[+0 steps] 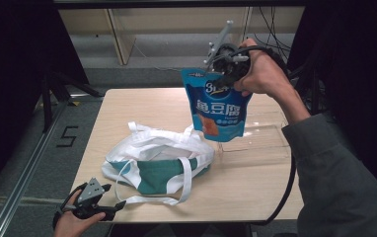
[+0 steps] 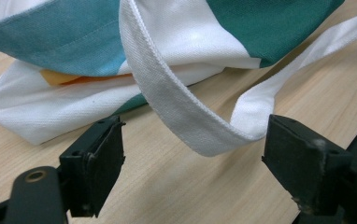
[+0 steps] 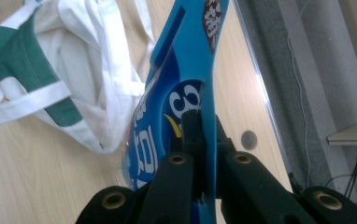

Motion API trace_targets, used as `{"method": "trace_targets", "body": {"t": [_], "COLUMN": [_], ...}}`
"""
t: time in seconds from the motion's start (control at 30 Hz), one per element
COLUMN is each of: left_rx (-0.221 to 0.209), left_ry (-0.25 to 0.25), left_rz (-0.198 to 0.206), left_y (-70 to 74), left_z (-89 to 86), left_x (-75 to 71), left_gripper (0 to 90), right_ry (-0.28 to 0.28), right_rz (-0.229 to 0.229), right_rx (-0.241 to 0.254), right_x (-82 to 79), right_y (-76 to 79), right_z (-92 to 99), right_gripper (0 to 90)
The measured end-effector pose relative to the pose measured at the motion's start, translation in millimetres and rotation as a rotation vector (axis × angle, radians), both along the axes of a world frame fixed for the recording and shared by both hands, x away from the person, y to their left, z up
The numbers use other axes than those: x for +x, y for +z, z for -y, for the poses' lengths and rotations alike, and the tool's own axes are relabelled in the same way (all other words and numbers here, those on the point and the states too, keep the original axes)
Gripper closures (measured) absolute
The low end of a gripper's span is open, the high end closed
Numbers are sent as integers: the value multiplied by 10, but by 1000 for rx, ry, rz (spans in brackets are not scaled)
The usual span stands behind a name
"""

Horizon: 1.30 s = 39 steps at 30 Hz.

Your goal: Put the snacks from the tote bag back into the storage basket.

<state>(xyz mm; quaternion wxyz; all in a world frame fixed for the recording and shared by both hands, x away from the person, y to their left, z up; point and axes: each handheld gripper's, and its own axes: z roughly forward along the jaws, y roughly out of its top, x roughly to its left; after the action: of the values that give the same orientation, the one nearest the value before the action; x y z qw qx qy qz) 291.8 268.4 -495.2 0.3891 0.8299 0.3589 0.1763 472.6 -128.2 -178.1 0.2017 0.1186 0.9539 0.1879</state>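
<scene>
The right tool (image 1: 221,74) was clamped on the top edge of a blue snack pouch (image 1: 217,111), which was held hanging above the worktop (image 1: 255,187). The left tool (image 1: 112,197) was held released, its jaws apart around a white strap (image 2: 186,116) of the green-and-white cloth bag (image 1: 159,165) lying below the pouch.

Pouch (image 1: 217,109) above tote bag (image 1: 157,163), table (image 1: 245,192)

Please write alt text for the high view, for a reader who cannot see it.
The right tongs hold a blue snack pouch by its top edge above a wooden table. A white-and-green tote bag lies crumpled below, and the left tongs wait open by its strap.
</scene>
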Motion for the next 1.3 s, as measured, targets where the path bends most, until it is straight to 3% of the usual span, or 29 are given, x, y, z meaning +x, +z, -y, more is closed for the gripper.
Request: {"method": "trace_targets", "body": {"t": [0.07, 0.1, 0.23, 0.3, 0.43, 0.47, 0.57, 0.67, 0.7, 0.83, 0.87, 0.9, 0.93, 1.07, 1.2, 1.3], "left_rx": [2, -17, 14, -23, 14, 11, -19, -21, -5, 4, 5, -4, -5, 17, 2, 15], "left_ry": [-1, 9, -7, -3, -20, -17, -2, 13, -5, -9, -10, -6, -7, -17, -9, -17], "left_rz": [5, 3, 4, -1, 1, 11, 2, -16, 1, 2, 2, 0, -4, 12, -1, 10], "left_y": [-2, -10, 2, -1, 8, 4, -4, -5, 1, -1, -1, -3, 0, -2, -4, -4], "left_z": [-2, 11, -10, 1, -9, -8, 3, 9, -1, -7, -7, 0, -1, -12, -3, -12], "left_x": [2, -2, 9, 5, 16, 16, 8, -6, 7, 14, 14, 11, 9, 29, 15, 28], "left_gripper": [197, 197, 197, 197, 197, 197, 197, 197, 197, 197, 197, 197, 197, 197, 197, 197], "right_ry": [-15, -15, -52, -61, -76, -103, -110, -134, -112, -147, -123, -151, -127, -140, -146, -132], "right_rz": [3, 2, 7, 8, 12, 6, 19, 13, 15, 9, 8, 10, 14, -3, -13, -27], "right_rx": [2, 1, 8, 6, 5, 10, 9, 9, 12, 26, 28, 33, 34, 39, 48, 56], "right_x": [12, 22, 55, 69, 105, 94, 137, 150, 170, 190, 211, 210, 231, 250, 258, 269], "right_y": [-2, -6, -17, -26, -45, -54, -90, -137, -154, -242, -251, -272, -282, -352, -415, -466], "right_z": [89, 140, 303, 376, 515, 533, 631, 684, 701, 774, 788, 805, 816, 850, 868, 902], "right_gripper": [900, 900, 900, 900, 900, 900, 900, 900, 900, 900, 900, 900, 900, 900, 900, 900]}}
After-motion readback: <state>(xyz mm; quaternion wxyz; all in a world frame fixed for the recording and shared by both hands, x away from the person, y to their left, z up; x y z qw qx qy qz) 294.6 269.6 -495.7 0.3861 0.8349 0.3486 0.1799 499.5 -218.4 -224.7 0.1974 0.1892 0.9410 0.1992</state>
